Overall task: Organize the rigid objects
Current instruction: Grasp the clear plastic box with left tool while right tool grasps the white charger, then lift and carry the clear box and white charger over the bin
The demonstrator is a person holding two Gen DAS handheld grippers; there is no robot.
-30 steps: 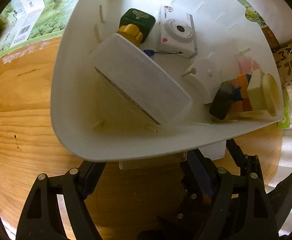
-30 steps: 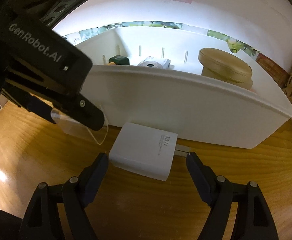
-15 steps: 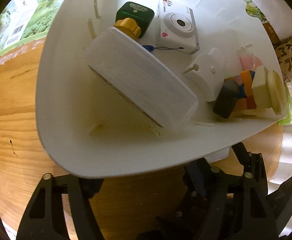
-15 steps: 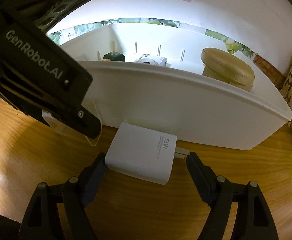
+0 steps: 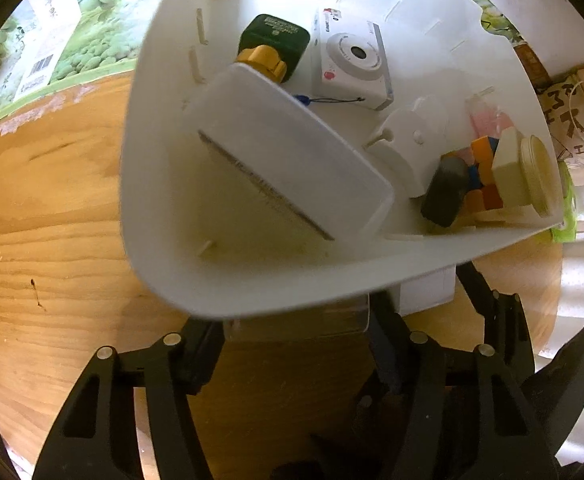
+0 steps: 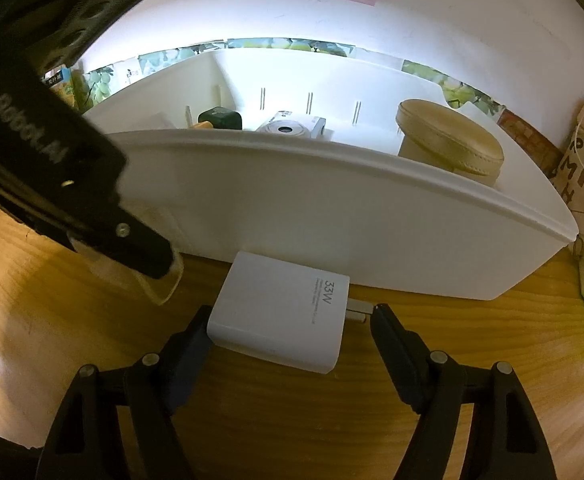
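Working on wooden table (image 5: 51, 240), tight against front wall of big white plastic bin (image 6: 332, 220)

Right gripper (image 6: 292, 316): spread wide, straddling white 33W charger block (image 6: 283, 312) lying flat just beside that wall. Centre first, then squeeze across the body, not the prongs

Left gripper (image 5: 294, 326): just been closing, with small clear plastic case (image 5: 296, 320) between jaws; pad contact impossible to confirm. Close gently and lift straight up past the rim before going over the bin

Hard to read: case edges, transparent and partly tucked under the rim; charger mostly hidden behind bin wall in left view
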